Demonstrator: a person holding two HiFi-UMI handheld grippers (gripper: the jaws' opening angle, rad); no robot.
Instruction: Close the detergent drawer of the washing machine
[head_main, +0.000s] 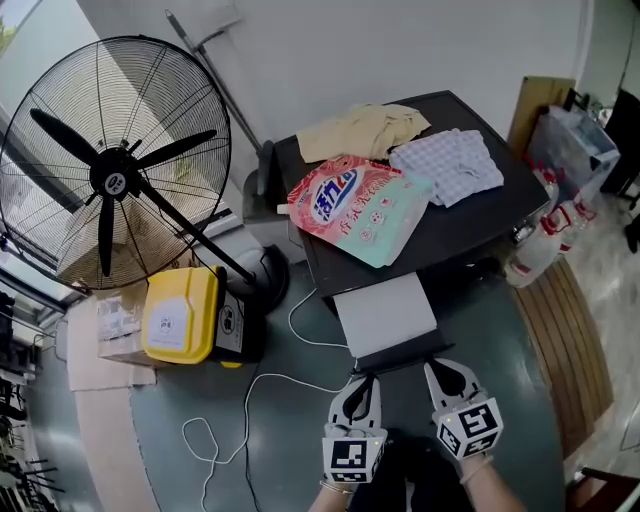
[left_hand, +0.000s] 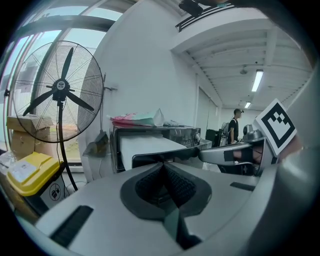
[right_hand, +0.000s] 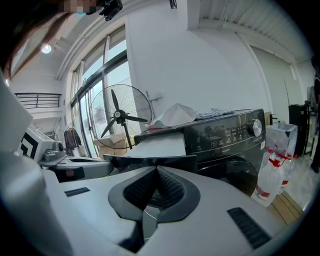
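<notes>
Washing machine (head_main: 480, 215): black, seen from above, with its front towards the person
Detergent drawer (head_main: 386, 312): pulled out of the machine's front at the left side, pale tray showing, dark front panel nearest the person
Left gripper (head_main: 362, 385): jaws together with nothing between them, tips just before the left end of the drawer's panel; whether they touch cannot be told
Right gripper (head_main: 443, 375): jaws together and empty, tips just before the panel's right end
Machine top: detergent pouch (head_main: 355, 205) in the middle, beige garment (head_main: 365, 130) behind it, checked cloth (head_main: 450, 165) to its right
Floor, left: pedestal fan (head_main: 115, 165), yellow-lidded box (head_main: 185, 315), white cable (head_main: 262, 395)
</notes>
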